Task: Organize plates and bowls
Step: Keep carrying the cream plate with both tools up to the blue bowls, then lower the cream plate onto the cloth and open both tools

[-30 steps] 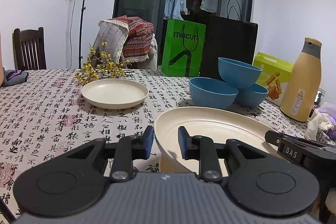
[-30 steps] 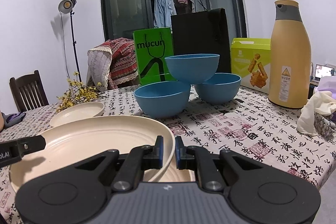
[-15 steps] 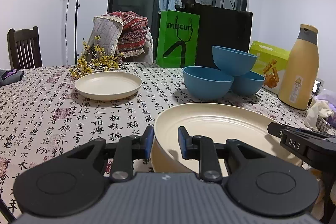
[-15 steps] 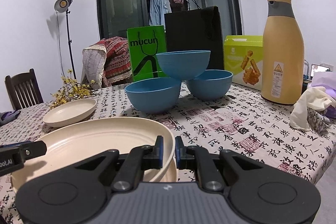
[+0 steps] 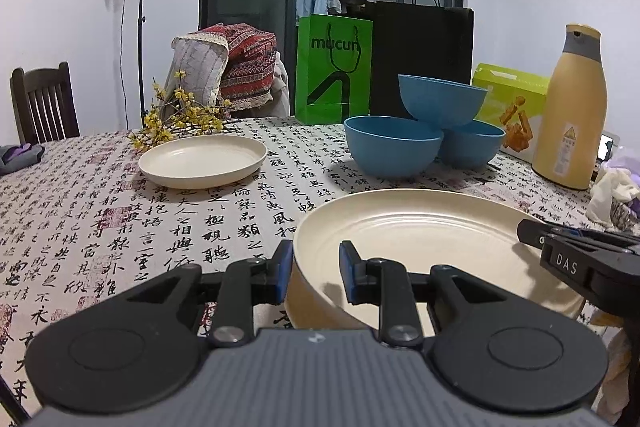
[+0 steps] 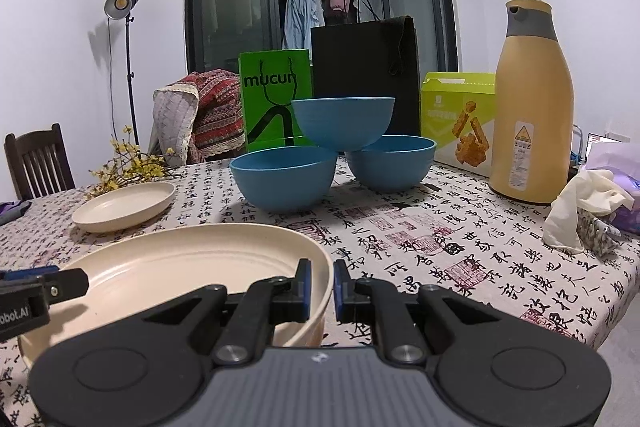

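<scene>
Left wrist view has the left gripper (image 5: 316, 273) pinched on the near rim of a big cream plate (image 5: 420, 235), which has faint rings inside and sits low over the calligraphy tablecloth (image 5: 120, 227). Right gripper (image 6: 320, 291) is clamped nearly shut on the opposite rim. Smaller cream plate (image 5: 202, 160) and three stacked blue bowls (image 5: 420, 131) sit further back.

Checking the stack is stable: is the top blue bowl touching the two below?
Touching. The right wrist view shows the top blue bowl resting on both lower bowls' rims.
</scene>
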Demonstrator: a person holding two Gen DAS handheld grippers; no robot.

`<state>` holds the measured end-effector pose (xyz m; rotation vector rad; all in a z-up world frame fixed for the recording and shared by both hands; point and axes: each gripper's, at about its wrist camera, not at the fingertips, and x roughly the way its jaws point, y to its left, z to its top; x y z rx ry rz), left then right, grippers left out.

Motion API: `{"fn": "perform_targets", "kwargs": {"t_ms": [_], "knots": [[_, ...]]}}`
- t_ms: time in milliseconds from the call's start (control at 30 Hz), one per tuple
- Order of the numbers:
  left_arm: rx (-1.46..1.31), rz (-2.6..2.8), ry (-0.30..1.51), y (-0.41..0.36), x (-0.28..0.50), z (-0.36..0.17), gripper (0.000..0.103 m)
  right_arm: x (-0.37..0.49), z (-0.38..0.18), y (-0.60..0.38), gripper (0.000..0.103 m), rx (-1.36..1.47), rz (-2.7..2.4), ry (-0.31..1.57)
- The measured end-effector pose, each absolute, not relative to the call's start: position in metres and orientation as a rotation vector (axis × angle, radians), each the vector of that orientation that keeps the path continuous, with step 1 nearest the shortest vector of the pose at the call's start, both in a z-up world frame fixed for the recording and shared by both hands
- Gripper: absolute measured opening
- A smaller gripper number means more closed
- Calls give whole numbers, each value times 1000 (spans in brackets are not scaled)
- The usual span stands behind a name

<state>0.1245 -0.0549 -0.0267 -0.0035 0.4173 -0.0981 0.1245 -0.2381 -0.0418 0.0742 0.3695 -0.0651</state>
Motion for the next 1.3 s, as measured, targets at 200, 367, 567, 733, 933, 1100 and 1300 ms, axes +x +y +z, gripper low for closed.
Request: {"fn": "perform_targets", "kwargs": {"t_ms": [200, 367, 567, 733, 933, 1100, 1300], "knots": [[42, -91, 409, -63, 125, -33, 26, 124, -47, -237, 11, 52, -79, 360], [52, -93, 416, -65, 127, -37, 26, 125, -51, -238, 11, 50, -82, 365], [59, -92, 423, -66, 128, -41, 26, 125, -54, -239, 11, 44, -81, 361], [66, -88, 431, -66, 130, -46, 26, 125, -58, -239, 11, 34, -77, 353], [58, -82, 423, -63, 128, -46, 26, 125, -60, -238, 11, 20, -63, 348], [66, -75, 417, -63, 128, -45, 26, 128, -62, -236, 11, 10, -59, 349], [60, -72, 423, -63, 131, -46, 26, 131, -64, -234, 11, 6, -61, 347]]}}
